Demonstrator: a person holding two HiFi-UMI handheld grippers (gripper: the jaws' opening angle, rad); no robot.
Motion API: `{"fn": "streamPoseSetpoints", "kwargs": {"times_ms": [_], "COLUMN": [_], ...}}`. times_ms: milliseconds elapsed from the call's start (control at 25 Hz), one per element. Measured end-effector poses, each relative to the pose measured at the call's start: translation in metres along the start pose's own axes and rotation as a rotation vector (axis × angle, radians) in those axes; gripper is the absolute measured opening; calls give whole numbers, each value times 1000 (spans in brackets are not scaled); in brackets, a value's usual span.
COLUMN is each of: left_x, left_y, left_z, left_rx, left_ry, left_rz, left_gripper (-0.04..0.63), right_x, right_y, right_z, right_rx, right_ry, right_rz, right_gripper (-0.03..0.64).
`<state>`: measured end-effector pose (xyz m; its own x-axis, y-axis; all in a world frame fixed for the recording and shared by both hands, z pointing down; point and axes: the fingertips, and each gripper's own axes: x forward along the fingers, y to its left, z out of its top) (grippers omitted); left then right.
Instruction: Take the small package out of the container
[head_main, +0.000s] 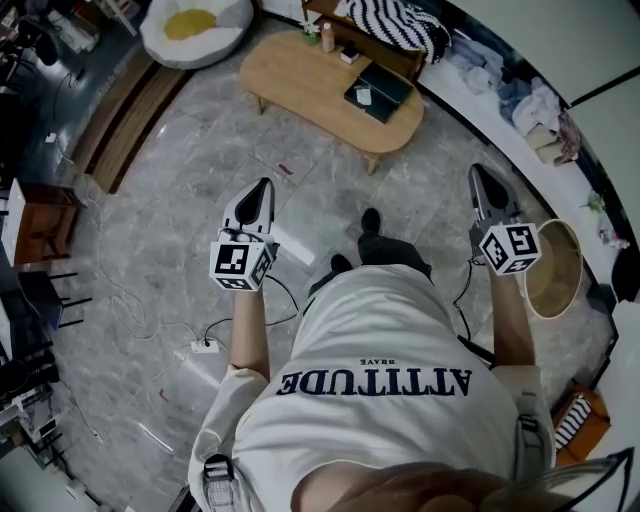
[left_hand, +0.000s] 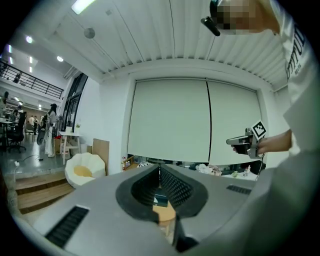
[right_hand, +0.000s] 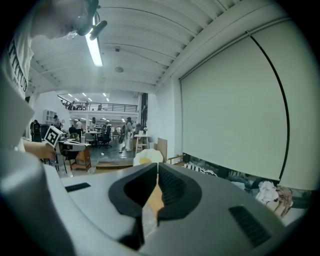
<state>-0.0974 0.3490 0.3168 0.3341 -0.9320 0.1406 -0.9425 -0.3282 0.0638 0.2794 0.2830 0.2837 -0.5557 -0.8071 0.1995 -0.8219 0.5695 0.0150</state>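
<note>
Package (head_main: 363, 96): likely the small white item lying in the dark container (head_main: 390, 85) on the wooden table (head_main: 300, 72), but it is too small to confirm. Both grippers are well apart from it, held roughly level in front of the person and pointing toward the table. Left gripper (head_main: 262, 190) has its jaws pressed together with nothing between them; right gripper (head_main: 479, 178) is likewise closed and empty. Judgement: the package looks light and flat, probably a soft wrapper that may slide. Best to pinch across its narrow sides and lift straight up, with the other gripper steadying the container.
</note>
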Motion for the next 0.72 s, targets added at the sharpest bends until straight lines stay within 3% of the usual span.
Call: {"fn": "streamPoseSetpoints", "kwargs": {"times_ms": [720], "left_x": [121], "left_y": [37], "left_z": [20], "left_rx": [5], "left_ry": [31], "left_rz": [103], "left_gripper": [23], "right_x": [141], "right_y": [-91], "right_z": [17], "right_rx": [21], "right_ry": [8], "right_rz": [122], "right_gripper": [23]}}
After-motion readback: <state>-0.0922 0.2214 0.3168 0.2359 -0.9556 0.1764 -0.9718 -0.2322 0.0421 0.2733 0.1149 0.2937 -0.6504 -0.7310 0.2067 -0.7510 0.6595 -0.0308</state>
